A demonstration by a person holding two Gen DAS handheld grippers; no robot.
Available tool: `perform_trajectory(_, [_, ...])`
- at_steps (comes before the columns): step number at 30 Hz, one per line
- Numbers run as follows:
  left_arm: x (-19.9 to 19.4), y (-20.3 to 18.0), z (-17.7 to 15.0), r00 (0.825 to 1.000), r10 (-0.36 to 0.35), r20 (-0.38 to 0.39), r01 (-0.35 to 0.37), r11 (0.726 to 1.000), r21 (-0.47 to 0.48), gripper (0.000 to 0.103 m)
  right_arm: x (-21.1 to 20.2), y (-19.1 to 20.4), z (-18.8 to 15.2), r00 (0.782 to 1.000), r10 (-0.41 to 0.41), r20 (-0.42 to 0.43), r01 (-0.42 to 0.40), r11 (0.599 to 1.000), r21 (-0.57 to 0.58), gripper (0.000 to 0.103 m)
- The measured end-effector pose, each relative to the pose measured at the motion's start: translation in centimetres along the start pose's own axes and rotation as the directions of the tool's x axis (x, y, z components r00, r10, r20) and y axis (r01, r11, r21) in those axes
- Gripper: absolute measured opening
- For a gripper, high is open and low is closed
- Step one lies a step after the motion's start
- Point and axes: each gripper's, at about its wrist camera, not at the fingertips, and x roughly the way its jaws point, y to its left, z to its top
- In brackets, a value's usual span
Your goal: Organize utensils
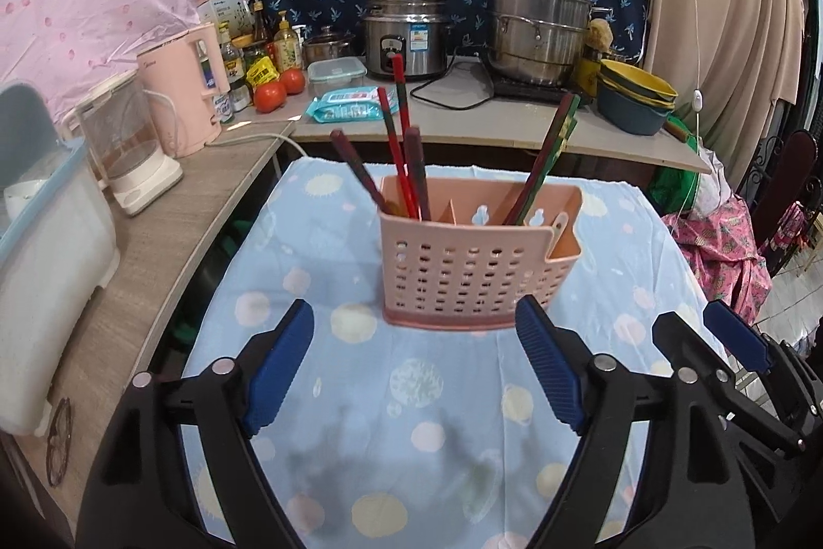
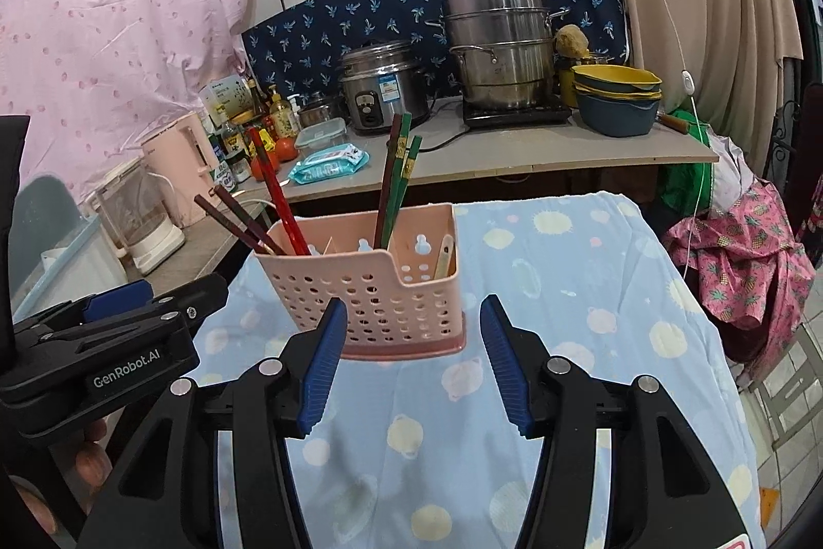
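Observation:
A pink perforated utensil holder (image 1: 470, 261) stands upright on the table with the light blue spotted cloth (image 1: 411, 394). Red and dark brown chopsticks (image 1: 406, 168) lean in its left compartment; green chopsticks (image 1: 550, 163) lean in the right one. The holder also shows in the right wrist view (image 2: 383, 291), with red and brown chopsticks (image 2: 272, 199) on the left, green ones (image 2: 398, 183) in the middle and a pale utensil (image 2: 445, 258) at the right end. My left gripper (image 1: 416, 364) is open and empty, just in front of the holder. My right gripper (image 2: 411, 364) is open and empty, close in front of the holder.
A grey counter (image 1: 463, 122) behind holds a rice cooker (image 1: 406, 34), a steel steamer pot (image 1: 540, 19), stacked bowls (image 1: 638, 96), wipes (image 1: 350, 104), tomatoes and bottles. A pink kettle (image 1: 188, 86) and a clear jug (image 1: 128, 147) stand on the left counter. Clothes hang at right.

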Motion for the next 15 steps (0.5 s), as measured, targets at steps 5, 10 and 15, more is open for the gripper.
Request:
perform_trajectory(5, [-0.1,0.3,-1.6,1.000,0.021,-0.019,-0.021,1.000,0.002,0.080,-0.2,0.4,-1.1,0.999,-0.023,-0.041,0.022,1.000,-0.019,0.054])
perform_trajectory(10, [-0.1,0.4,-2.8,0.999,0.033,-0.038,-0.033,0.999,-0.001,0.085,-0.7,0.4,-2.1,0.998,-0.030,-0.054,0.029,0.999,-0.029,0.065])
perform_trajectory(15, [0.0,0.4,-3.8,0.998,0.039,-0.058,-0.039,0.999,0.000,0.088,-0.9,0.4,-2.8,0.997,-0.042,-0.069,0.039,0.998,-0.039,0.072])
